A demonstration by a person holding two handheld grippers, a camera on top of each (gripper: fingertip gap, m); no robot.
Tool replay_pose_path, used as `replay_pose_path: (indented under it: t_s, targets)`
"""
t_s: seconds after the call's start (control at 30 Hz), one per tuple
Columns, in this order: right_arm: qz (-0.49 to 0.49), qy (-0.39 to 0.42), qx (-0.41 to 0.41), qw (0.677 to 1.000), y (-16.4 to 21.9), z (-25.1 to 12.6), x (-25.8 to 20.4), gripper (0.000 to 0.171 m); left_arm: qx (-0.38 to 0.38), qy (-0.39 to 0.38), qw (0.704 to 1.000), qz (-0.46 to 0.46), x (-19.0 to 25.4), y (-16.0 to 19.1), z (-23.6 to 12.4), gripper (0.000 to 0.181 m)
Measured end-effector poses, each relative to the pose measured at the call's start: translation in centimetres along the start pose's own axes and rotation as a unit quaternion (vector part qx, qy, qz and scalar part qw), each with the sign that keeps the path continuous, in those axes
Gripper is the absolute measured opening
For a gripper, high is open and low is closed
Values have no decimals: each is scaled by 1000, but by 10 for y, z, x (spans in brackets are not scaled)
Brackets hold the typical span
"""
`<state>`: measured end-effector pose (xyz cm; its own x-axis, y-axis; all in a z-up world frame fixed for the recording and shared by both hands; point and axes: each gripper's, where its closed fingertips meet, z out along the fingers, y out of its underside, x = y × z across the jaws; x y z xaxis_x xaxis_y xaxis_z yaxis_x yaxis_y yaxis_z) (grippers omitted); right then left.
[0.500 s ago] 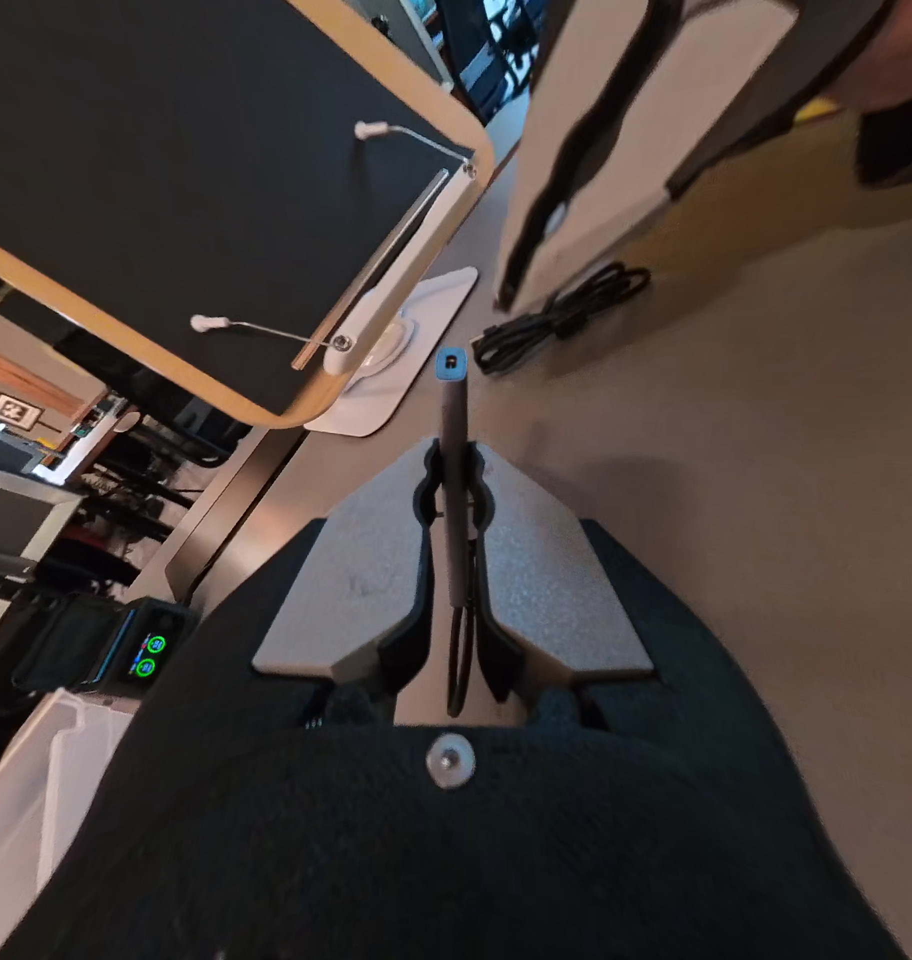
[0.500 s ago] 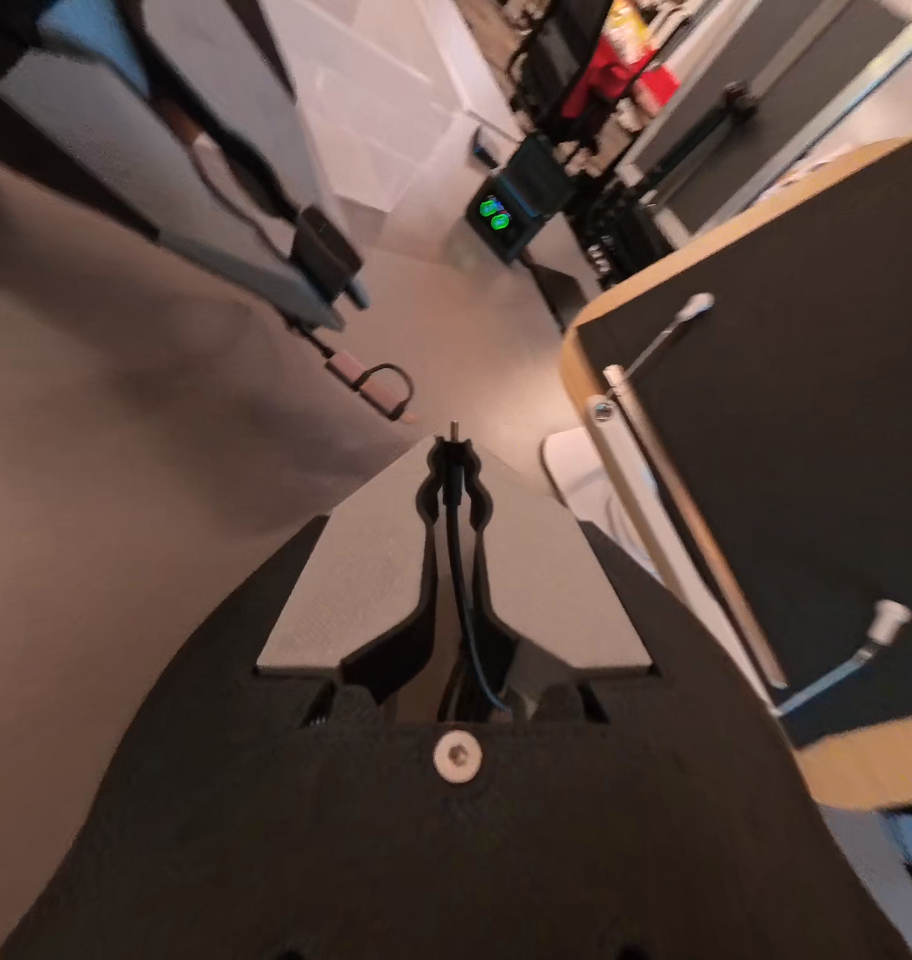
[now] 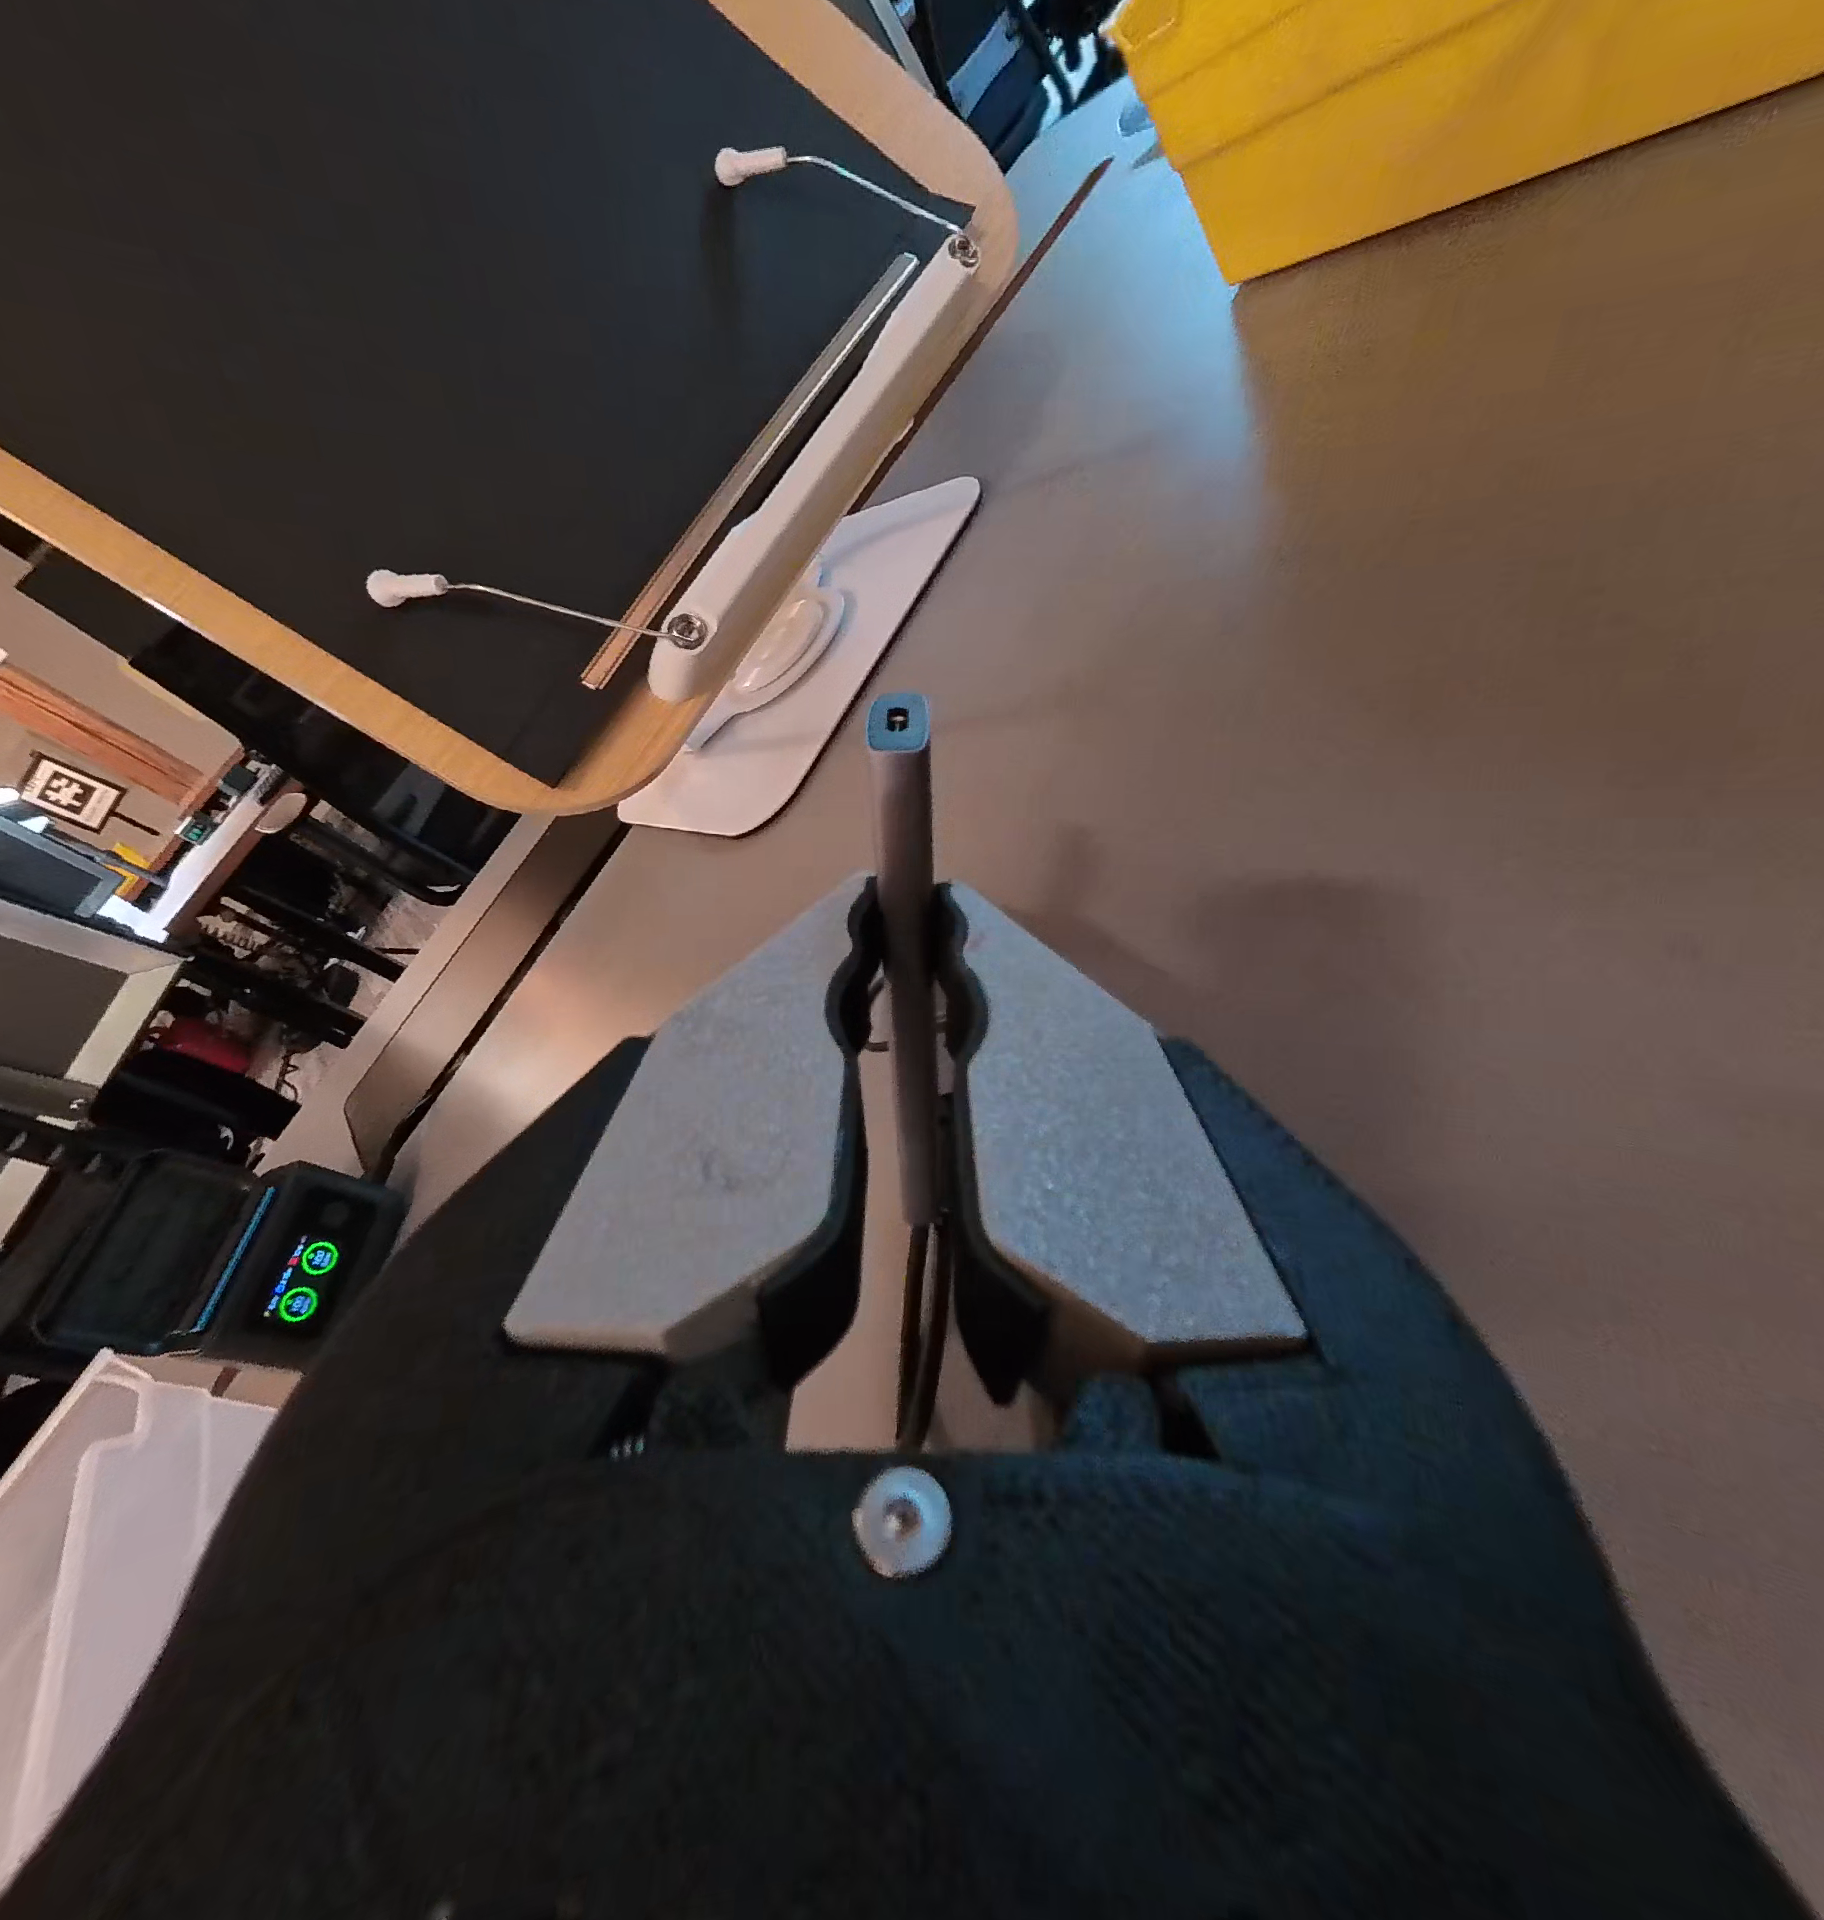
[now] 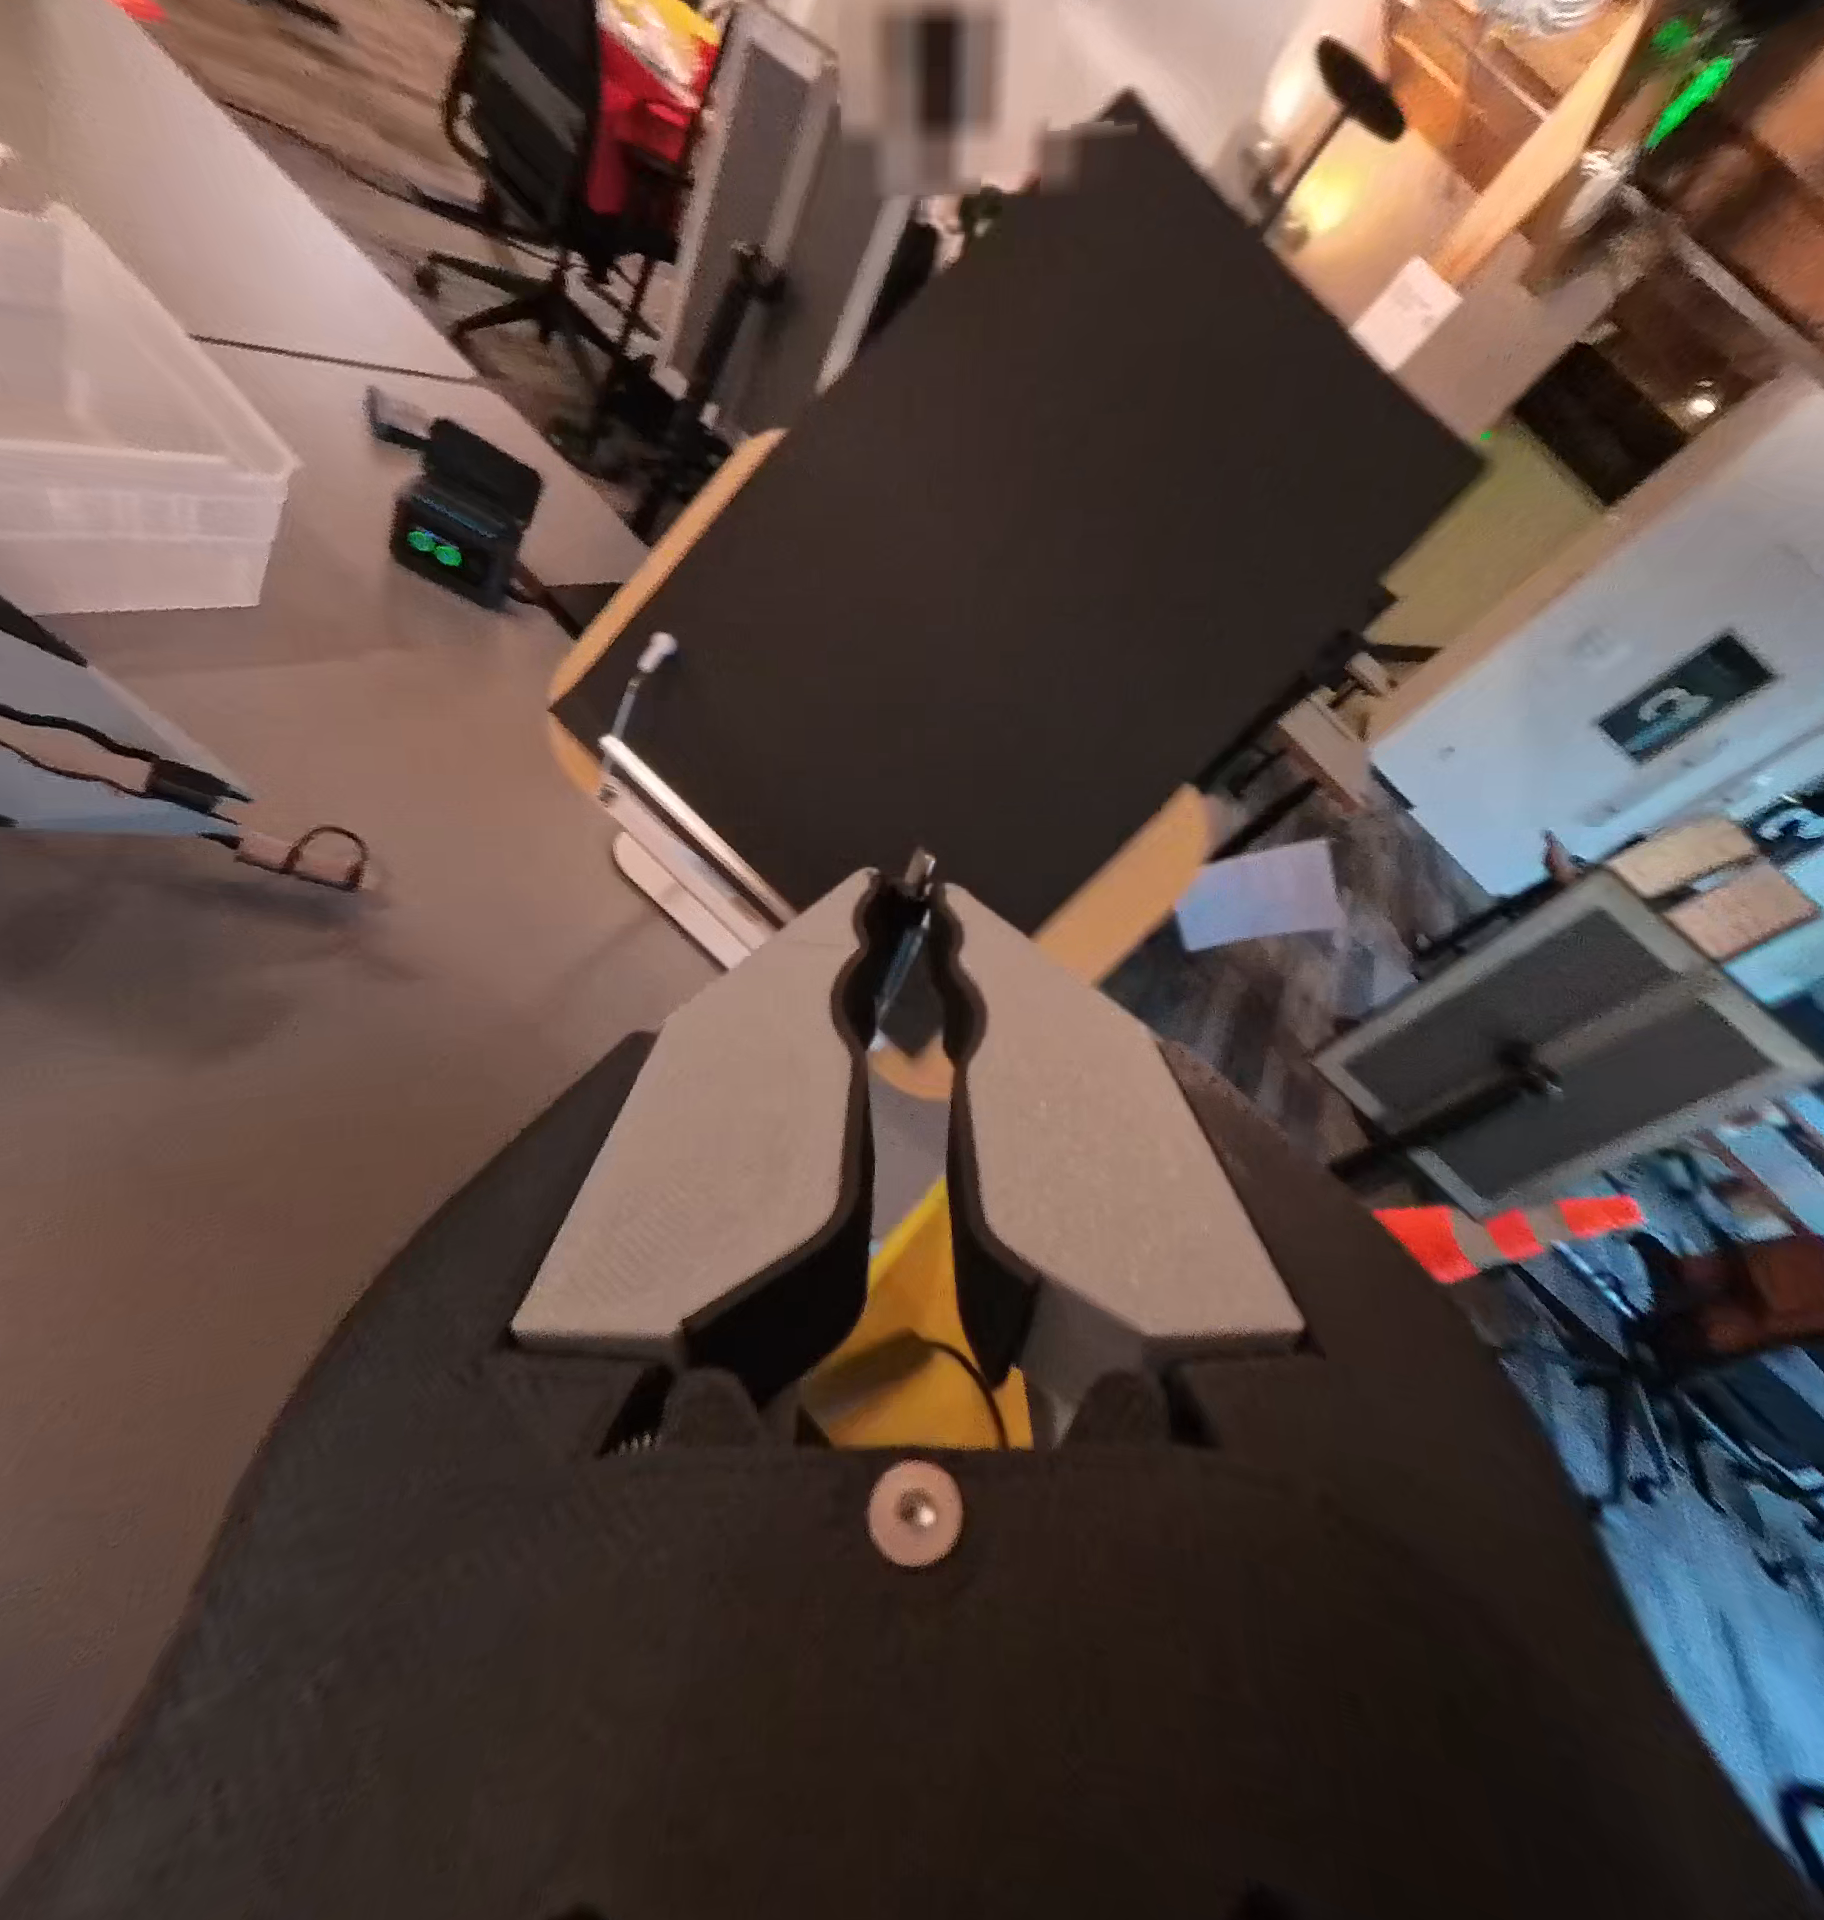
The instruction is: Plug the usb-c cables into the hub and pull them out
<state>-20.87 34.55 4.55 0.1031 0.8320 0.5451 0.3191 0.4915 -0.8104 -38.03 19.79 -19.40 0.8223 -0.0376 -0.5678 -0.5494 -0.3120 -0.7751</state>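
Both claws have drawn apart since the earlier frame — the right one, then close ahead of the left with a coiled black cable beneath it, is gone from the left wrist view, which now shows bare brown desk (image 3: 1407,831) and a yellow box (image 3: 1459,135) far ahead.

The left claw (image 3: 903,914) is clenched on a slim grey hub (image 3: 903,935) with a blue end face; its long axis runs straight forward out of the tips, port facing away. The right claw (image 4: 908,899) is clenched on a black usb-c cable plug (image 4: 913,883), metal tip poking just past the tips. Seen from the right — the left claw (image 4: 160,800) sits well off to the left, so plug and port are not yet lined up.
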Motion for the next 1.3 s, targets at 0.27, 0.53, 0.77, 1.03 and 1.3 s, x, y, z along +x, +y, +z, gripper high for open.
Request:
replay_pose_path:
  t_s: [0.27, 0.53, 0.77, 1.03, 1.3]
  targets:
    - [53, 62, -135, 987, 98, -63, 45, 4, 97, 102, 989, -51, 25, -30, -12, 6]
    - [184, -27, -242, 952, 203, -31, -12, 26, 211, 288, 918, -172, 54, -62, -41, 6]
    - [186, -256, -28, 948, 57, 5, -150, 52, 299, 339, 857, -248, 39, -85, -66, 6]
    - [220, -403, -2, 889, 28, 90, -306, 34, 355, 338, 828, -273, 22, -94, -85, 7]
    - [158, -359, -35, 919, 54, 95, -287, 7, 300, 322, 845, -303, 24, -88, -63, 13]
